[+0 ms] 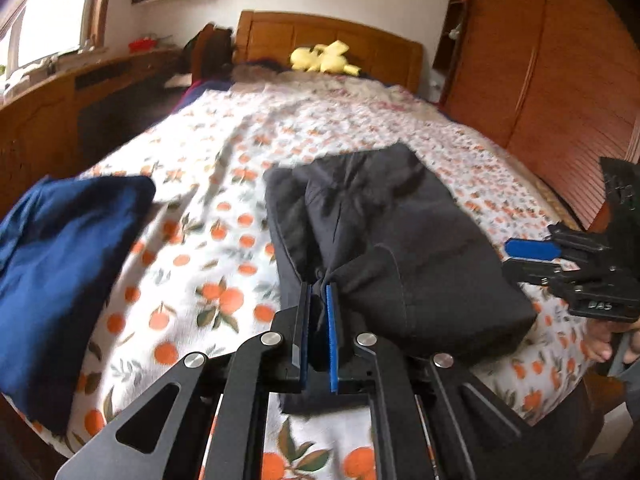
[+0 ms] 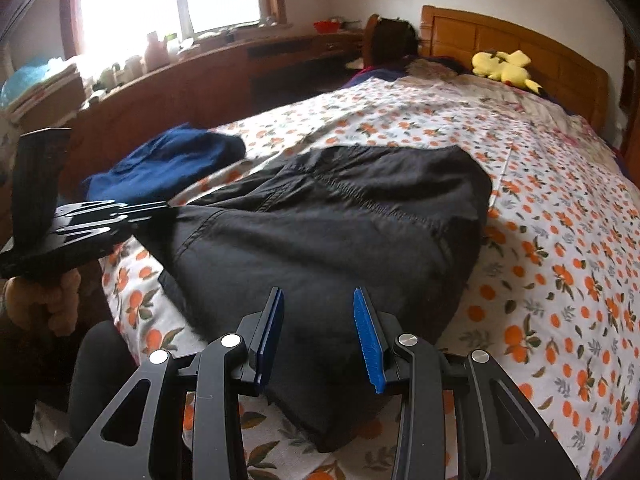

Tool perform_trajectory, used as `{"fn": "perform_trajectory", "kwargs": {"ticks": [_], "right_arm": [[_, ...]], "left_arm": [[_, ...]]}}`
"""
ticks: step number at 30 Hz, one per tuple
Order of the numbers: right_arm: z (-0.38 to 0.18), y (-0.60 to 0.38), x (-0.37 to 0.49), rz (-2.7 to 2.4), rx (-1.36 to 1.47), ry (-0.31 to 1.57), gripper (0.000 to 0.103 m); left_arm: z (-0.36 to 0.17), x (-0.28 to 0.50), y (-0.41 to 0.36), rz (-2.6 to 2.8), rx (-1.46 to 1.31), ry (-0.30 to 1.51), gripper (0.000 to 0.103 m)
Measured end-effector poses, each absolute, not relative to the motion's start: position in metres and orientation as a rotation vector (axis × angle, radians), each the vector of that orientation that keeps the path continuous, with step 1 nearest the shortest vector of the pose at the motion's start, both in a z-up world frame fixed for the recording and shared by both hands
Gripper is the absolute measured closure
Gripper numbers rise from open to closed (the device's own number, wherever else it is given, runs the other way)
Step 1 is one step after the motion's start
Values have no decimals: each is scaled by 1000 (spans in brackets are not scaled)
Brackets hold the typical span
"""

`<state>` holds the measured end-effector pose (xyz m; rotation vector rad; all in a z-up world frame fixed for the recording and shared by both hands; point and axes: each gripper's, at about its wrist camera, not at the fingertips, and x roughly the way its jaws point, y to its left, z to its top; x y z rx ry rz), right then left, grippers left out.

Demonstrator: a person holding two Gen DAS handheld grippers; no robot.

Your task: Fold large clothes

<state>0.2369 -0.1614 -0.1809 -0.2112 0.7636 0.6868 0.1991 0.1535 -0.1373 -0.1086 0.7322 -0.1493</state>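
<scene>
A black garment (image 1: 384, 224) lies folded on the bed with the orange-print sheet (image 1: 208, 216). My left gripper (image 1: 319, 284) is shut on a bunched edge of the black garment at its near left side. My right gripper (image 2: 318, 296) is open, its jaws apart just above the near end of the black garment (image 2: 328, 224), holding nothing. The right gripper also shows at the right edge of the left wrist view (image 1: 516, 252). The left gripper shows at the left of the right wrist view (image 2: 160, 210).
A folded blue garment (image 1: 60, 264) lies on the bed's left side, also in the right wrist view (image 2: 168, 160). A yellow plush toy (image 1: 322, 58) sits by the wooden headboard (image 1: 328, 36). A wooden wardrobe (image 1: 552, 72) stands at right, a low wooden counter (image 2: 200, 76) under the window.
</scene>
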Motion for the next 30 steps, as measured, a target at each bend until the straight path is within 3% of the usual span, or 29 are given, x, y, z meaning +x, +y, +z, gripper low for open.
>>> {"fn": "perform_trajectory", "kwargs": {"ticks": [10,17,26,28,30], "right_arm": [[-228,-156,242,681,-220,863,67],[-195,-162,254,690,-241,827,67],[-177,-177,343,583,-245,790,61],[-182,-180,367,551,-238,798,53],[-188,-185,395,518,-215,815,52]], "left_arm": [[-171,203,157,-134,-116,792,94],[-171,203,154,-124,-99,790,93],[-168,201,151,-113,-80,789,92],[-167,201,150,-112,-80,790,91],[-167,201,151,-110,-80,791,90]]}}
